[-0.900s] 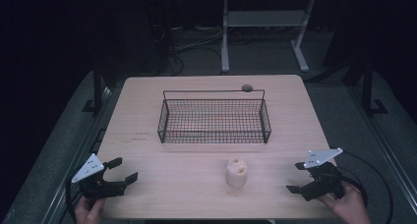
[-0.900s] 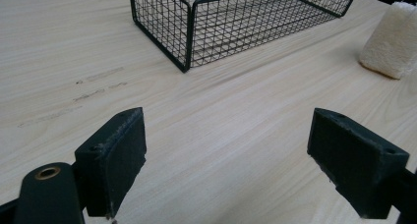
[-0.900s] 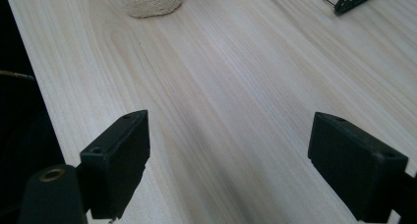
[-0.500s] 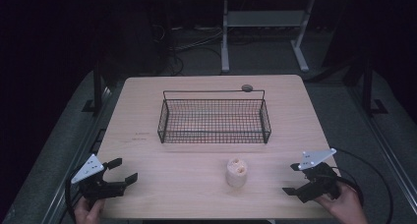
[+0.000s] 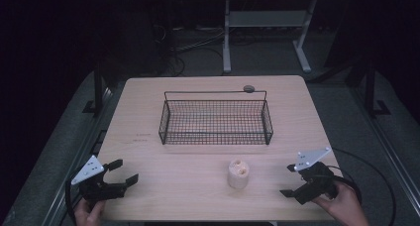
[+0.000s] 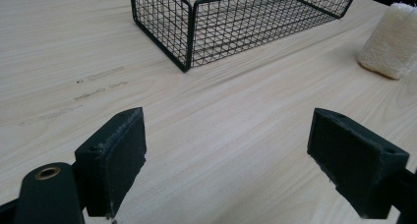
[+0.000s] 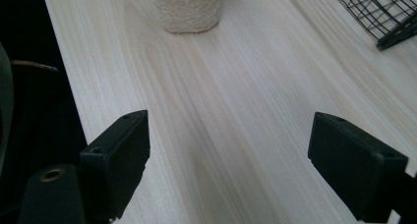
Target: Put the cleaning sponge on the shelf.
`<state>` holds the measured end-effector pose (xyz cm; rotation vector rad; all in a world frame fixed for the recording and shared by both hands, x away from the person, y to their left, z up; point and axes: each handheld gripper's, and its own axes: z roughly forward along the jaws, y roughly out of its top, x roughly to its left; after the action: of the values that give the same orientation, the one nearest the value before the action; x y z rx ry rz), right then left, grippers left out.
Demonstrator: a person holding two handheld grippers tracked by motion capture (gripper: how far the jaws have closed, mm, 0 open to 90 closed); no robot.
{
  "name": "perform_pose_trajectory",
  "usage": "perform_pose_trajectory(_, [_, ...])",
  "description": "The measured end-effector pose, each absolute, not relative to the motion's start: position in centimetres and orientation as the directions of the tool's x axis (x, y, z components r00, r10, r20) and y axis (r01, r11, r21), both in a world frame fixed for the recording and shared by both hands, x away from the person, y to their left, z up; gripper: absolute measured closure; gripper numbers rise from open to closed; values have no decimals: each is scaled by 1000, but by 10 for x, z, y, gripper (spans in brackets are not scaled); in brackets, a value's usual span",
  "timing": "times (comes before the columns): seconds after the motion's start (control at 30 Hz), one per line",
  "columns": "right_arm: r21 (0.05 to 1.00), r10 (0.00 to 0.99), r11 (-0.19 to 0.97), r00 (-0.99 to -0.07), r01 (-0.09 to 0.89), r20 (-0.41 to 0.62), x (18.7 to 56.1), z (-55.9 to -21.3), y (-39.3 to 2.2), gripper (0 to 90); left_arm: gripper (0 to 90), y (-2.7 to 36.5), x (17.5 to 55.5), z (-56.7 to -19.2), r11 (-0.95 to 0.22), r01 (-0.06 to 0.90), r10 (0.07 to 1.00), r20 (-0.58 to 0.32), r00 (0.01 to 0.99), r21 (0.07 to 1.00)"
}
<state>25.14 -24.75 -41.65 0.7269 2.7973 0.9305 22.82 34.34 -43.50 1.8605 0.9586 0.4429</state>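
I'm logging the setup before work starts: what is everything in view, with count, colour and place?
Basket: one, black wire, table centre, toward the far side.
Roll: one, cream, upright on the table in front of the basket, apart from it.
Disc: one, small, grey, on the table behind the basket's far right corner.
Table: one, light wood.
Frame: one, white, on the floor beyond the table.
Left claw: one, black, open, near left corner.
Right claw: one, black, open, right of the roll.
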Motion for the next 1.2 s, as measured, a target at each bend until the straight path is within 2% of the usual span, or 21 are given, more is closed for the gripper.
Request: perform_pose_trajectory(1.2, [530, 306, 803, -952, 272, 25, 271, -392, -184, 154, 141, 345, 229, -435, -227, 422, 772, -103, 628, 878])
